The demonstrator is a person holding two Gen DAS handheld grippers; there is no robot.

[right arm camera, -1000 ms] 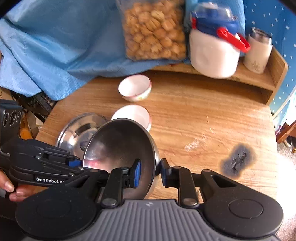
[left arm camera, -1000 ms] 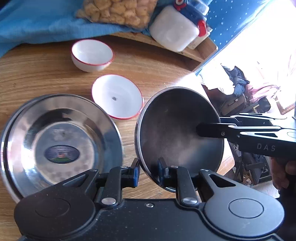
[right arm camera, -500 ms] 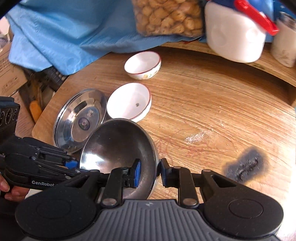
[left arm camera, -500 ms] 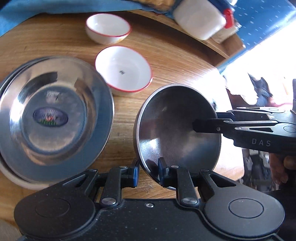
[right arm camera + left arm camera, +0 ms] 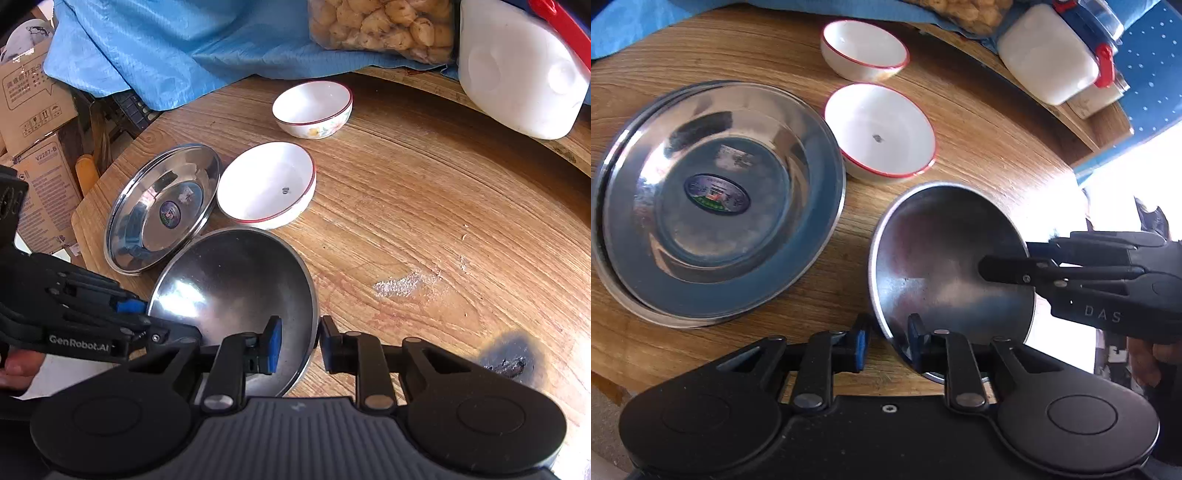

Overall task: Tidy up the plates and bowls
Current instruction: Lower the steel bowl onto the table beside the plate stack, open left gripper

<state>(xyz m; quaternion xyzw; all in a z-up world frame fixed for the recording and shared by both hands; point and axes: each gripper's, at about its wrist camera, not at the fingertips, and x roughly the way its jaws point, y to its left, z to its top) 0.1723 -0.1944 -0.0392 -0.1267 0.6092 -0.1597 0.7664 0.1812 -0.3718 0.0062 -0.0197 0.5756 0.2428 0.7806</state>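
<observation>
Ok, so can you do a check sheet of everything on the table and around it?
Surface: wooden table, with a dark scorch mark and a pale powdery patch.
Job's things: steel bowl, tilted, between both grippers; steel plates, stacked; two white bowls, one near and one far, standing apart.
Clutter: white jar, snack bag, blue cloth at the back.
Grippers: right gripper clamps the steel bowl's rim; left gripper has just been opening, with the rim between its jaws.
Cables: nothing seen.
Surroundings: cardboard boxes beside the table.
</observation>
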